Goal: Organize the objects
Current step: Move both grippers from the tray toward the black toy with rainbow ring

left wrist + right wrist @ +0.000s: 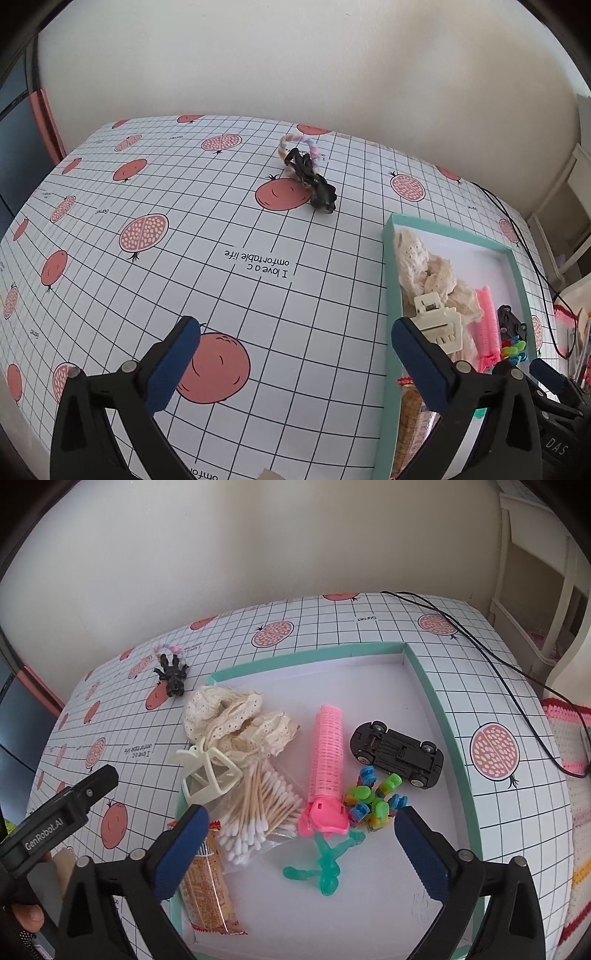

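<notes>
Most of the sorting is looking done, with the cream lace cloth [236,720], pink ribbed hair roller [327,753] and black toy car [399,755] sitting in the teal-rimmed shallow box [428,686], while the black claw hair clip [314,181] and pastel braided hair tie [295,142] are waiting on the pomegranate-print counter [221,295] at 12 o'clock from the wide-open, empty left tongs [295,354], and the right tongs [301,838] are hanging wide and empty over the box.

The gridded table [461,646] bears a teal tray [428,686], black clip [317,188], and pastel loop [295,142].

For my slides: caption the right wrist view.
Open right gripper hovers over teal tray of sorted odds and ends.
</notes>
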Demonstrator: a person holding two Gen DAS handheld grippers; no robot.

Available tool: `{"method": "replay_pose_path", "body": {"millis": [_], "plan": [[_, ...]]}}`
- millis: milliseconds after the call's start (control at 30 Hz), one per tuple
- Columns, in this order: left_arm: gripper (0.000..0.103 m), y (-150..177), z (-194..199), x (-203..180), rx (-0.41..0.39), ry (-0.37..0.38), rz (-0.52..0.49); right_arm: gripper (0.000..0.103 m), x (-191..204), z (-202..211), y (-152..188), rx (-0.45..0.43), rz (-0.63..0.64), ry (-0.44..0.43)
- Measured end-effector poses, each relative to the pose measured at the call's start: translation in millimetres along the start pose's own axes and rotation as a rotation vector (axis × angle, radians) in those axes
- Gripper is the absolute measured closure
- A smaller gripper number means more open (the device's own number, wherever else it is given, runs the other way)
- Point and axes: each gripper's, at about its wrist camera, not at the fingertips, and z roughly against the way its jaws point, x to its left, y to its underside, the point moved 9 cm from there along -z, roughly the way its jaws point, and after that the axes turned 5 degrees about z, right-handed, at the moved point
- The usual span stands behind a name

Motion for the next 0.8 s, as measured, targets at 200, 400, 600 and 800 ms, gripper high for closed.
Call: {"method": "replay_pose_path", "body": {"millis": [200, 400, 600, 800], "plan": [[0.000, 0.0, 0.5, 0.4, -0.002, -0.002, -0.006, 0.000, -4.1, -0.7, 0.4, -0.004, -0.011, -0.001], [0.000, 1.1, 0.5, -2.4, 0.003, 0.003, -0.014, 0.000, -4.9, -1.0, 0.6, -0.003, -0.015, 0.002], [0.000, 0.5, 2.1, -4.8, 0.000, 0.011, -0.018, 0.000, -3.7, -1.5, 1.7, -0.002, -0.010, 0.004], [0.000, 0.7, 0.5, -4.4, 0.012, 0.019, -0.013, 0.000, -1.8, 2.3, -2.4, -0.024, -0.002, 0.012]]}}
